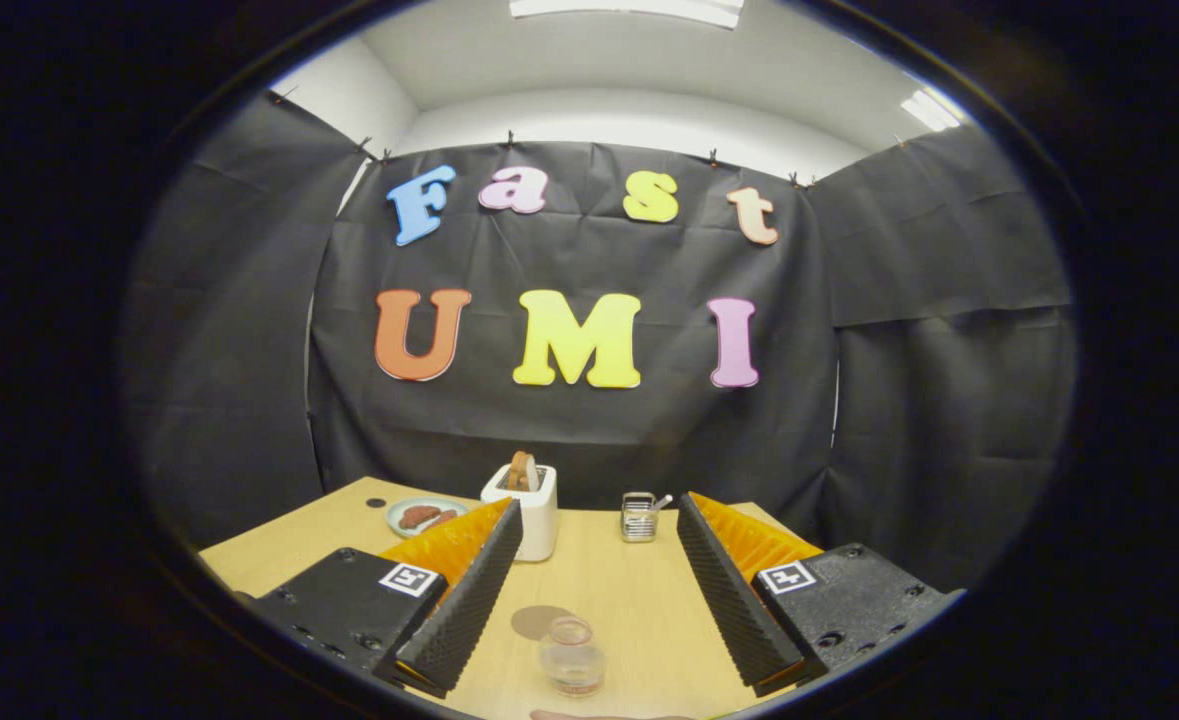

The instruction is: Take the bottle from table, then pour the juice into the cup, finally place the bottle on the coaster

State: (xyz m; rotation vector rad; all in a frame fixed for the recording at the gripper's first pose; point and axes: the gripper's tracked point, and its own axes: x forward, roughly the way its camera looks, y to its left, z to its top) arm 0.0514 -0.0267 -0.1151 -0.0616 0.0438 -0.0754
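A: While the gripper (599,525) hung above the light wooden table (629,590), fingers spread wide, what lay between them?

B: A clear glass cup (572,657), untouched, just beside a round brown coaster (539,621). White toaster (523,510) beyond. Bottle not identified.

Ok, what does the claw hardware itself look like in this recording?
The claw has two long fingers with ridged, sawtooth-textured inner pads, standing wide apart. Each finger mounts on a black block with visible screw holes. A square black-and-white fiducial marker sits on top of each block. No cables or sleeves are visible.
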